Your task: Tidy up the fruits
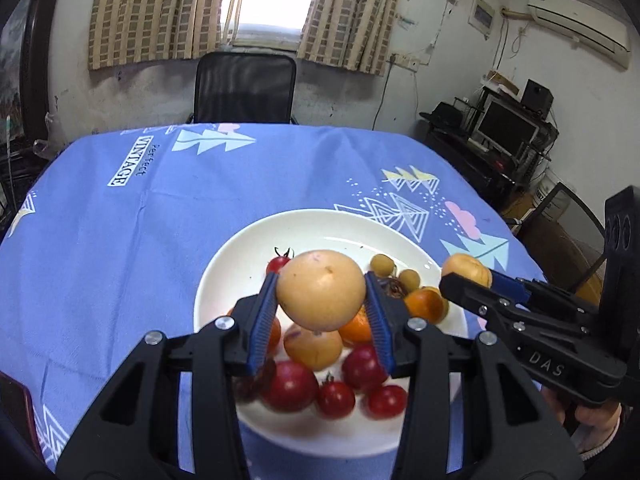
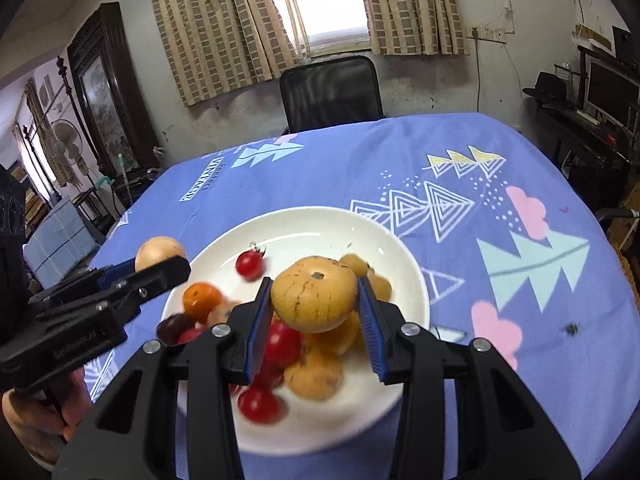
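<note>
A white plate (image 1: pixel 248 248) (image 2: pixel 384 236) on the blue tablecloth holds red cherry tomatoes (image 1: pixel 335 399) (image 2: pixel 250 264), oranges (image 1: pixel 425 303) (image 2: pixel 201 299), small tan longans (image 1: pixel 382 263) and more yellow-tan fruits (image 1: pixel 314 346) (image 2: pixel 314 376). My left gripper (image 1: pixel 322 292) (image 2: pixel 160 258) is shut on a yellow-tan round fruit (image 1: pixel 321 289) (image 2: pixel 159 251), lifted above the plate. Just over the plate's right side, my right gripper (image 2: pixel 314 300) (image 1: pixel 466 274) is likewise shut on a speckled yellow-tan fruit (image 2: pixel 314 294) (image 1: pixel 466 267).
A blue patterned tablecloth (image 1: pixel 168 216) (image 2: pixel 500 184) covers the table. A black chair (image 1: pixel 245 88) (image 2: pixel 331 92) stands at the far edge under a curtained window. A desk with a monitor (image 1: pixel 508 128) is at the right. A dark red object (image 1: pixel 16 408) lies at the near left edge.
</note>
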Demonstrator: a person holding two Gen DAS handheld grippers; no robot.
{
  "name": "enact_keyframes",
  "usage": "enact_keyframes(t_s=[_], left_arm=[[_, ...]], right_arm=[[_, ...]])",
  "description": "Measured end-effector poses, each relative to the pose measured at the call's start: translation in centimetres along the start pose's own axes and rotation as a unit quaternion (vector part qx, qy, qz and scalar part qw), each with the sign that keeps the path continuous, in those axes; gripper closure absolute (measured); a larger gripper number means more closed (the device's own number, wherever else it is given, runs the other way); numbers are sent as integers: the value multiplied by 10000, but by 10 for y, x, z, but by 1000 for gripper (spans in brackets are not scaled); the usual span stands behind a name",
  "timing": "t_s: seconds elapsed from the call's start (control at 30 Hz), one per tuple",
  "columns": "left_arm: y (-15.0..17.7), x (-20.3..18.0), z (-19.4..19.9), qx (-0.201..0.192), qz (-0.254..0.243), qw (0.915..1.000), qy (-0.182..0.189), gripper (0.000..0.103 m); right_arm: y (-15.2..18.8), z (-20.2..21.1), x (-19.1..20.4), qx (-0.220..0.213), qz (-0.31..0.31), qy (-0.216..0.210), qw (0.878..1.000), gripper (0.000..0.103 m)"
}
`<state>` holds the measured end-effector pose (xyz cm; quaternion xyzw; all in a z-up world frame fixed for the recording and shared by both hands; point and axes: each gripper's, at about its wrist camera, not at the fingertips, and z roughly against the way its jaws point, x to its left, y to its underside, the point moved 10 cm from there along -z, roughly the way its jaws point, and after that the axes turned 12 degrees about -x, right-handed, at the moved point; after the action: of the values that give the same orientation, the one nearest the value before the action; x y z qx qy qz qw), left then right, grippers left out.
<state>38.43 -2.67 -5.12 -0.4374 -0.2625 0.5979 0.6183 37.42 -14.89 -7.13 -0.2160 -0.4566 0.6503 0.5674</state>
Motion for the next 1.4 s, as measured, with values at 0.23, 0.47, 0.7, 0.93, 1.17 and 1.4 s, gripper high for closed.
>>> enact_keyframes(t_s=[0.23,0.47,0.7,0.93,1.17,1.4], left_arm=[[12,24,-39,367,157,9990,-215,59],[3,34,-38,197,-93,9988,-430,59],[-13,33,-17,-105,-326,9967,-736,31],[-27,26,34,-431,-610,9931,-899,10],[-1,15,83,-414,-754,9906,-1067,2],[37,2,118,-419,-754,9915,-974,2]], right_arm=[[-2,-40,-7,185,-100,52,9998,61],[2,-55,-3,396,-14,-43,9992,61],[4,-37,3,450,-44,-169,9988,59],[-4,27,19,123,198,-391,9990,46],[25,79,38,17,627,-424,9971,39],[63,95,27,20,730,-141,9972,39]])
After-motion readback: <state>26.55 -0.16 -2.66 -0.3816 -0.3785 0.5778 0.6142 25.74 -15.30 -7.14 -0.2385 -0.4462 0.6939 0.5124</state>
